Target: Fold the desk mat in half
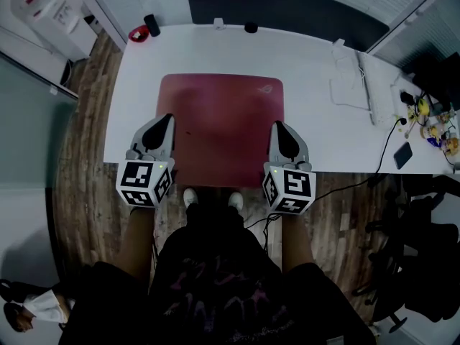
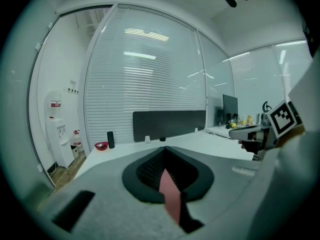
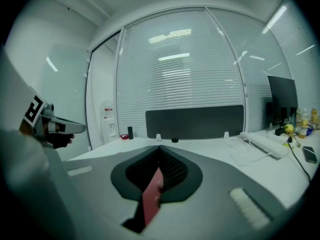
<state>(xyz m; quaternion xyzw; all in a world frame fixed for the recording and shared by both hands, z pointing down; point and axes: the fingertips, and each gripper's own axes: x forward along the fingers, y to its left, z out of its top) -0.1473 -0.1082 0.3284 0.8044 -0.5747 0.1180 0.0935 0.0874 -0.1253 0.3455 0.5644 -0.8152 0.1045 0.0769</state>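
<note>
A red desk mat [image 1: 219, 124] lies on the white table [image 1: 323, 135], reaching to its near edge. My left gripper [image 1: 166, 121] is shut on the mat's near left side, and my right gripper [image 1: 279, 126] is shut on its near right side. In the left gripper view a thin red strip of mat [image 2: 171, 193] stands pinched between the closed jaws of the left gripper [image 2: 164, 159]. The right gripper view shows the same: a red strip [image 3: 149, 198] clamped in the right gripper [image 3: 160, 158]. The mat's near edge looks lifted a little off the table.
A dark partition [image 1: 287, 9] runs along the table's far edge, with a red bowl [image 1: 138, 32] and a black cylinder [image 1: 152, 25] at the far left corner. A keyboard [image 1: 368, 85] and a phone [image 1: 402, 154] lie at the right. A dark chair [image 1: 417, 264] stands on the floor at the right.
</note>
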